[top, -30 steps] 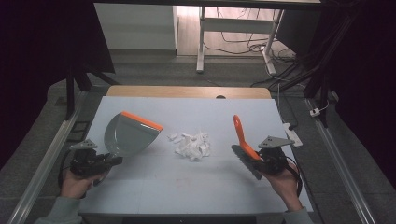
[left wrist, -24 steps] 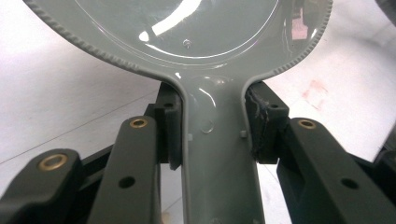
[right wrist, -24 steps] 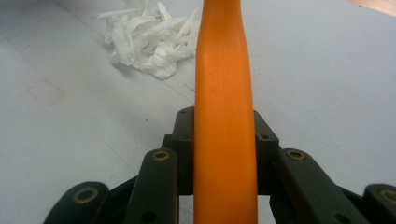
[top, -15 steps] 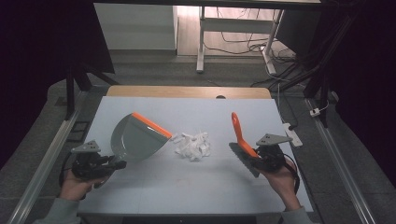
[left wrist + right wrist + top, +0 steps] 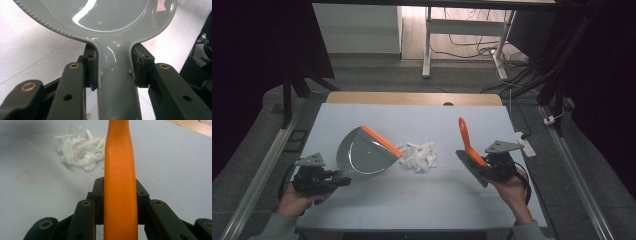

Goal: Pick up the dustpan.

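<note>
The left gripper (image 5: pixel 343 181) grasps the grey handle of the dustpan (image 5: pixel 364 160), whose orange edge is just beside the paper scraps (image 5: pixel 419 156) at the table (image 5: pixel 412 205) centre. The right gripper (image 5: pixel 484 170) is clenched on the brush (image 5: pixel 469 150).

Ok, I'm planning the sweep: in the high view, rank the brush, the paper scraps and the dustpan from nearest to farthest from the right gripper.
1. Brush: clamped in the right gripper, orange handle pointing up.
2. Paper scraps: mid-table, to the gripper's left.
3. Dustpan: beyond the scraps, on the left, held by the left gripper.
</note>
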Tool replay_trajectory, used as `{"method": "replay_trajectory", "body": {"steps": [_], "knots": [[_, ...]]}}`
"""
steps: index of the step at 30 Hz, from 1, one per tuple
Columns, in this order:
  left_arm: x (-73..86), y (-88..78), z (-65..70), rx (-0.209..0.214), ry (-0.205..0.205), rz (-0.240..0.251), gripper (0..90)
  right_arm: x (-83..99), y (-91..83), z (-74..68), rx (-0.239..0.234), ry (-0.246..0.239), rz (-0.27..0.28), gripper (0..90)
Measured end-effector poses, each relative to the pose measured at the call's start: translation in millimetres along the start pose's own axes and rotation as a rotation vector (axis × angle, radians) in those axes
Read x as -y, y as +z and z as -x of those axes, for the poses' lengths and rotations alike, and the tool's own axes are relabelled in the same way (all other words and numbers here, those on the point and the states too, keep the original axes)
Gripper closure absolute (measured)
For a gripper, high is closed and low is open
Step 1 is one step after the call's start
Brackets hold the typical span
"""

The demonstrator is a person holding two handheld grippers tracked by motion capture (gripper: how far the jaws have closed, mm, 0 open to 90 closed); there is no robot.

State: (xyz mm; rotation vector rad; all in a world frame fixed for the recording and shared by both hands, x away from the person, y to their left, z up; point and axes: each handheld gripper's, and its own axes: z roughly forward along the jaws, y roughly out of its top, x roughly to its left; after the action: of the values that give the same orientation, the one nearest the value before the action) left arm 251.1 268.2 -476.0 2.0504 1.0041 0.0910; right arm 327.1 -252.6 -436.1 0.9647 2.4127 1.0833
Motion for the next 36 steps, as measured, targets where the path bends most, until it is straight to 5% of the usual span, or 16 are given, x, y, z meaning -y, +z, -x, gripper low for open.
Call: {"method": "replay_trajectory", "body": {"steps": [13,36], "knots": [[-4.4,4.3,11.5,0.030,0.064,-0.045,61.3,-15.4,10.3,-1.3,-0.013,-0.007,0.017,70.5],[-4.5,20.2,20.3,0.052,0.117,-0.174,61.3,-30.3,32.7,4.0,-0.016,-0.002,0.021,70.5]]}}
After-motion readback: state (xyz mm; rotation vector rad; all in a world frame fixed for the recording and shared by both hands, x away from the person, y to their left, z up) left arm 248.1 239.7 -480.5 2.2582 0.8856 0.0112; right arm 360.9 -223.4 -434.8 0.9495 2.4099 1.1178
